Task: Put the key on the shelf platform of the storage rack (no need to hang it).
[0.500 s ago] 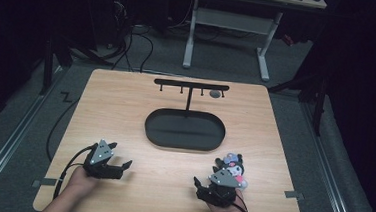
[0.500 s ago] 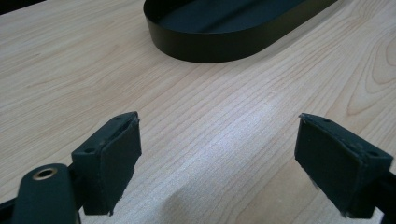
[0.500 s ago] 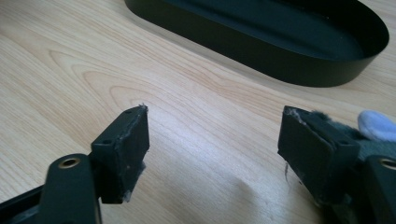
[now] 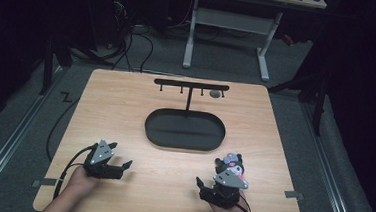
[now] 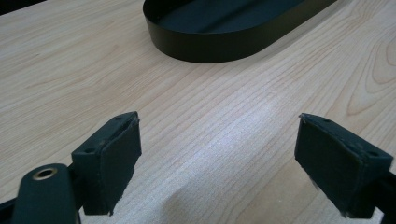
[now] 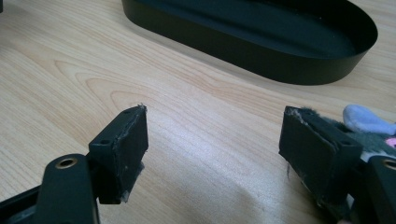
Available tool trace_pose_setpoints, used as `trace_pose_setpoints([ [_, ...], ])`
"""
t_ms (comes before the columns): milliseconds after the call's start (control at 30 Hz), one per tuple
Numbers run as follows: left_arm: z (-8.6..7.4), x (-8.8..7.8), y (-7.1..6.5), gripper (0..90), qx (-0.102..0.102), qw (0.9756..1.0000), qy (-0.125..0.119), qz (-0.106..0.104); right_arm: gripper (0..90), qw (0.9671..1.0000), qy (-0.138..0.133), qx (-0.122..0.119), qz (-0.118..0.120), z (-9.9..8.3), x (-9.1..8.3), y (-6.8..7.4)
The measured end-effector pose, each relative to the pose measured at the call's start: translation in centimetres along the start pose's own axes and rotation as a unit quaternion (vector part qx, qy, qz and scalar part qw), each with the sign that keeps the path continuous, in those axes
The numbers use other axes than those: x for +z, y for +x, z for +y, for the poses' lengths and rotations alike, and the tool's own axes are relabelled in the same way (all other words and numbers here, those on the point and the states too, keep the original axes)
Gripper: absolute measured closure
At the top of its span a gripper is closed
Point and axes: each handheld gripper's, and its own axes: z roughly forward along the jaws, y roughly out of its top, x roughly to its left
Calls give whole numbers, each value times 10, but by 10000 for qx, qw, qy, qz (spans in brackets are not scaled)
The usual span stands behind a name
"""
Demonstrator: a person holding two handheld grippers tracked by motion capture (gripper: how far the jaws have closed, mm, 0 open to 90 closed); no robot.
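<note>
Resting low on the wooden surface (image 4: 125, 116), the left gripper (image 4: 121, 165) sits on the near side of the black oval tray (image 4: 183, 142), off toward the tray's left end, with its jaws spread wide over bare wood and nothing between them. The right gripper (image 4: 205, 183) lies on the near side of the tray too, below its right end, and its jaws are likewise spread and empty. A small plush toy (image 4: 232, 160), grey and dark with a pale lilac and pink patch, lies just beside the right gripper, between it and the tray's near rim; in the right gripper view the plush toy (image 6: 369, 122) peeks out from behind the outer jaw, touching or almost touching it rather than sitting in the gap. Rising from the tray's far edge is a black stand with a crossbar of hooks (image 4: 191, 84), and a small grey thing (image 4: 215, 94) hangs near the bar's right end. My guess is that the toy is meant for a hook or for the tray, which would explain why it waits so close to the right hand (image 4: 228, 211). Both grippers seem parked, open and ready, and the right one would need to shift sideways to straddle the toy.
</note>
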Motion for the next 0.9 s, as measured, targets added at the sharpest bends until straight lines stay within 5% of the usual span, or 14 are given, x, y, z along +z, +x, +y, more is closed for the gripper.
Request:
trace_pose_setpoints([
  [500,0,0,0,154,-1,10000,-1,-6,258,9999,-38,-107,106,1,0,6],
  [900,0,0,0,154,-11,10000,-6,-14,292,9992,307,-136,199,3,2,11],
])
